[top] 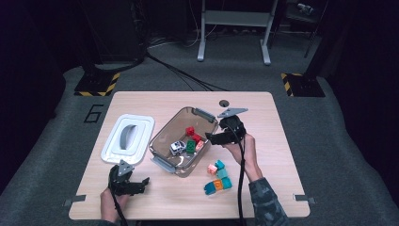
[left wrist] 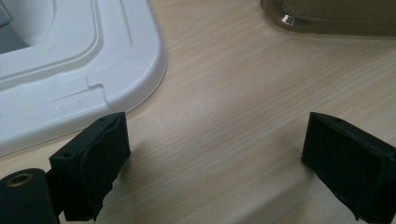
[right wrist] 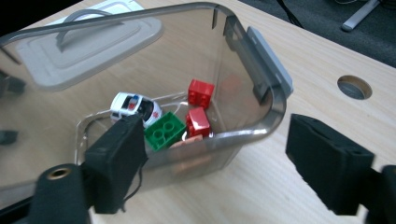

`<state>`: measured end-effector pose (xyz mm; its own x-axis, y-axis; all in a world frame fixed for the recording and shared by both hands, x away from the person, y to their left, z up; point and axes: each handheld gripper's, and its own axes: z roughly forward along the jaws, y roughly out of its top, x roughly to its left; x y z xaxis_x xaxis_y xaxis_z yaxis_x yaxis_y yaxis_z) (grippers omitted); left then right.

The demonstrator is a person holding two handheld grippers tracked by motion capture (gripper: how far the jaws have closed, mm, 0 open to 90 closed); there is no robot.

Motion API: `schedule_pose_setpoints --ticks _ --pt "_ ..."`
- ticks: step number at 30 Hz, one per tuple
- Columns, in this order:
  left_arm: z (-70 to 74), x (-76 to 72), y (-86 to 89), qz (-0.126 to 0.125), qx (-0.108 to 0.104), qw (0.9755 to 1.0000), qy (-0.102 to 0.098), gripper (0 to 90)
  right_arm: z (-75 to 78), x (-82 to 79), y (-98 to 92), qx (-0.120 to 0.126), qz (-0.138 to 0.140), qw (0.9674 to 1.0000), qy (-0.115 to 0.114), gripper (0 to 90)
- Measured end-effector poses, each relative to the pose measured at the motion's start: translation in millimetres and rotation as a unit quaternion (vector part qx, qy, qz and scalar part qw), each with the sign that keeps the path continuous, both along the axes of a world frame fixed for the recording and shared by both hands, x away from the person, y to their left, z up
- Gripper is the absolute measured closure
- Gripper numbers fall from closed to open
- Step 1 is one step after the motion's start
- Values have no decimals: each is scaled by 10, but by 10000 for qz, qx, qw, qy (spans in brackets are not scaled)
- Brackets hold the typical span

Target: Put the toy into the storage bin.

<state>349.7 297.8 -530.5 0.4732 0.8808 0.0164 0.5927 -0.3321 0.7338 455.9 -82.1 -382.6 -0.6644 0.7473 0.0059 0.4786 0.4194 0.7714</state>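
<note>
The right gripper [top: 212, 138], jaws apart and empty, hangs at the clear bin's [top: 205, 123] right rim, near the table's middle. Inside lie a green brick [right wrist: 164, 131], red bricks [right wrist: 201, 92] and what looks like a toy police car [right wrist: 135, 107]. The left gripper [top: 141, 184] rests open by the near edge.

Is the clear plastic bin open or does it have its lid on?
Open. The bin has no cover; its white lid lies flat on the table beside it, apart, and the blocks inside show from above.
</note>
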Motion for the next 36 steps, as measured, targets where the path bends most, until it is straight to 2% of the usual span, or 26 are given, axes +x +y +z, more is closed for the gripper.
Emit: schedule_pose_setpoints --ticks 3,7,8,9,12,19,20,24,26,29,36 --pt "0 0 0 -2 0 10000 2 73 -33 -111 -75 -10 38 10000 39 150" --pt "1 -1 0 3 8 10000 -1 73 -162 -234 -159 -100 17 9997 228 92" --pt "1 -2 -1 1 11 10000 -1 73 -204 -253 -190 -181 70 9996 229 73" --pt "2 -3 -1 2 19 10000 -2 73 -246 -286 -201 -144 -9 9993 336 60" --pt "1 -1 -1 3 7 10000 0 73 -388 -333 -277 -124 -2 9987 494 12" --pt "1 -3 -3 8 9 10000 -5 73 -790 -365 -323 -106 60 9958 910 0" --pt "1 -3 -3 7 11 10000 -7 73 -840 -357 -319 -157 70 9953 953 21" --pt "1 -3 -3 8 11 10000 -6 73 -962 -348 -306 -212 96 9945 1017 209" --pt "1 -4 -3 8 14 10000 -6 73 -987 -346 -310 -169 143 9942 1052 307" --pt "2 -4 -2 4 21 10000 -2 73 -993 -342 -304 -268 124 9942 1038 394" --pt "-4 -5 -9 42 13 10000 -45 73 -990 -337 -275 -276 186 9931 1125 481"
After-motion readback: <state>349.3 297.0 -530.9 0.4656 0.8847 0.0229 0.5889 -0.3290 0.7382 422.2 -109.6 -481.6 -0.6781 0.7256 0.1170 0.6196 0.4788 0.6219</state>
